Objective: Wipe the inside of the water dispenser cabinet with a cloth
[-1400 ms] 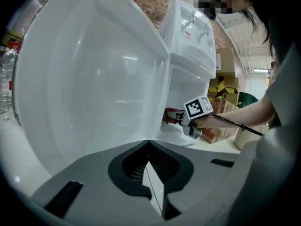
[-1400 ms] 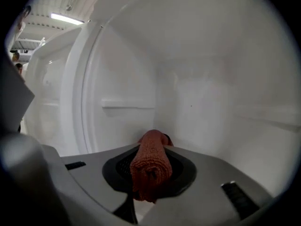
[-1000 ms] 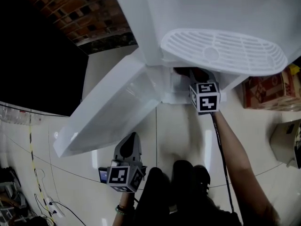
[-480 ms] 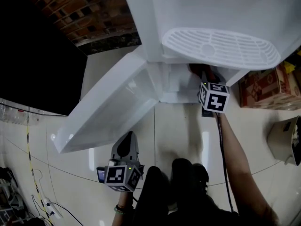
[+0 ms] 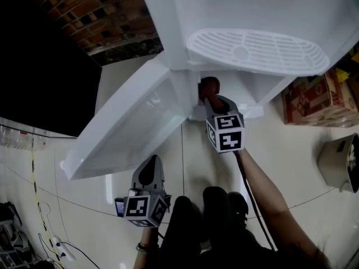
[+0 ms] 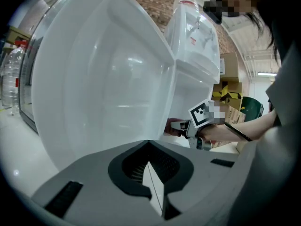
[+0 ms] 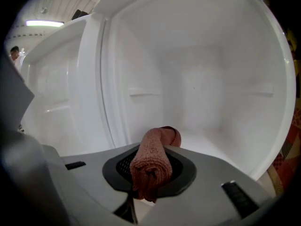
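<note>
The white water dispenser (image 5: 255, 49) stands over me with its lower cabinet (image 7: 202, 79) open and the cabinet door (image 5: 129, 128) swung out to the left. My right gripper (image 5: 208, 98) is at the cabinet's mouth, near the left wall, shut on a rolled reddish-brown cloth (image 5: 209, 86). In the right gripper view the cloth (image 7: 153, 159) sticks out past the jaws towards the cabinet floor. My left gripper (image 5: 151, 170) hangs low by the person's knees, shut and holding nothing. It faces the door's (image 6: 103, 79) inner side.
Cardboard boxes (image 5: 317, 100) stand on the tiled floor right of the dispenser, with a pale appliance (image 5: 339, 161) nearer me. A power strip and cables (image 5: 56, 245) lie at the bottom left. Bottles (image 6: 9, 74) stand behind the door.
My right gripper has slid with the cloth from the cabinet's right side to its left and drawn back a little towards the opening. The left gripper has barely moved.
</note>
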Demonstrator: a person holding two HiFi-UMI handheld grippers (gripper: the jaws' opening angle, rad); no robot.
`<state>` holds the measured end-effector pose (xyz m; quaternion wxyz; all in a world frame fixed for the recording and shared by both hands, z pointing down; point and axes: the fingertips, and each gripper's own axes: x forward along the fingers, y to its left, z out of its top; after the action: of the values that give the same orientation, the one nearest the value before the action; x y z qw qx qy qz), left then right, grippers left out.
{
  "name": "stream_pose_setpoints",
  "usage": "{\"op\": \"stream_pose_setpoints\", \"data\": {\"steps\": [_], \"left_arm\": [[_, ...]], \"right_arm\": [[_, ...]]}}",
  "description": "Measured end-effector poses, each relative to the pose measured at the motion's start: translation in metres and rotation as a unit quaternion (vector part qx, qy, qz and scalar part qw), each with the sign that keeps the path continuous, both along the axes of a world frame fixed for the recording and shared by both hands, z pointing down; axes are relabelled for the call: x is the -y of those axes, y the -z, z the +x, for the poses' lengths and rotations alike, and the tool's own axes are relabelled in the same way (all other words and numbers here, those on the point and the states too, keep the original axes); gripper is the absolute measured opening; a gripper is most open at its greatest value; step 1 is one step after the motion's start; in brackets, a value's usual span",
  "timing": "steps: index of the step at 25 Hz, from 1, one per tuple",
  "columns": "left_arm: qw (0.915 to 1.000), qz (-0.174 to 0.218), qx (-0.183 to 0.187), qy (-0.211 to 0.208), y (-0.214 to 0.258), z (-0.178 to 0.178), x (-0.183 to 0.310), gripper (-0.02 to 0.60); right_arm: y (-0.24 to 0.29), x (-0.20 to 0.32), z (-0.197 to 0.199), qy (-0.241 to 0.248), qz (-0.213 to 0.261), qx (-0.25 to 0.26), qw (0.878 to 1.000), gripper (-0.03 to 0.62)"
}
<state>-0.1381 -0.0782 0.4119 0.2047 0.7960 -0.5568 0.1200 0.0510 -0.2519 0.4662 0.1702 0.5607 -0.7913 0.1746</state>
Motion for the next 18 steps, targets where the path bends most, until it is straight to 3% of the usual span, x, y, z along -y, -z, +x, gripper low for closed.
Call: {"op": "stream_pose_setpoints", "data": {"steps": [10,18], "left_arm": [[1.0000,0.001,0.000,0.001,-0.002,-0.002,0.000,-0.017],[1.0000,0.003,0.001,-0.001,0.001,0.000,0.000,-0.017]], "right_arm": [[-0.008,-0.011,0.131,-0.160,-0.024,0.003,0.987,0.075],[-0.014,-0.030,0.165,-0.213,-0.034,-0.002,0.976,0.075]]}}
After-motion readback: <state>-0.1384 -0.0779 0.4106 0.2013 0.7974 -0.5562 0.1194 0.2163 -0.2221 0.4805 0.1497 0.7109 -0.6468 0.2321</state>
